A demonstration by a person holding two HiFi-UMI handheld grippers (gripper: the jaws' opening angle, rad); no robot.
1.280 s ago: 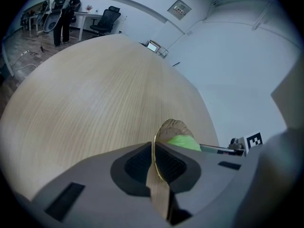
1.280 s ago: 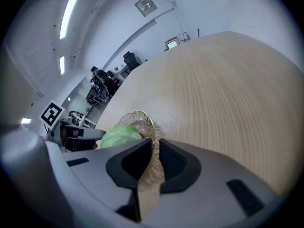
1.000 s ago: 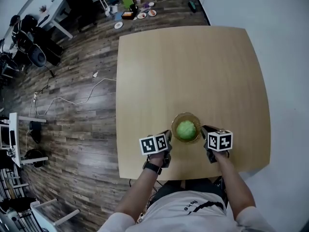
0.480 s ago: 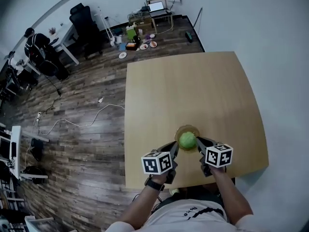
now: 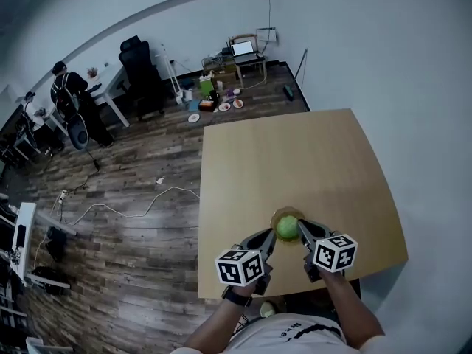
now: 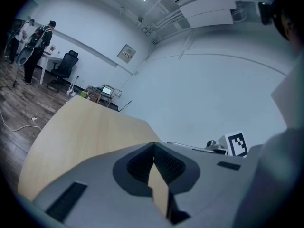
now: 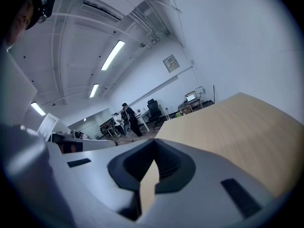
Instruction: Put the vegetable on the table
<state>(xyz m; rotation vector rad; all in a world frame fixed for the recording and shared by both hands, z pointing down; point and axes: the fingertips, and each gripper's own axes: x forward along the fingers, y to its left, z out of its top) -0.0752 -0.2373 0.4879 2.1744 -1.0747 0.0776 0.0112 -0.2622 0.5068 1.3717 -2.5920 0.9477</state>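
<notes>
A round green vegetable (image 5: 287, 227) sits in a small amber bowl (image 5: 276, 217) near the front edge of the light wooden table (image 5: 295, 161). My left gripper (image 5: 267, 236) is just left of the bowl and my right gripper (image 5: 302, 229) just right of it, both tips close to the rim. In the left gripper view the left gripper (image 6: 154, 148) has its jaws together with nothing between them. The right gripper (image 7: 154, 144) looks the same in its own view. Neither gripper view shows the vegetable or the bowl.
A white wall runs along the table's right side. Wood floor with a loose cable (image 5: 133, 205) lies to the left. Desks, chairs, clutter and a standing person (image 5: 70, 94) are at the far back.
The head view has tilted up, so table and bowl sit lower in the picture. Both grippers stay on either side of the bowl, drawn slightly back toward me.
</notes>
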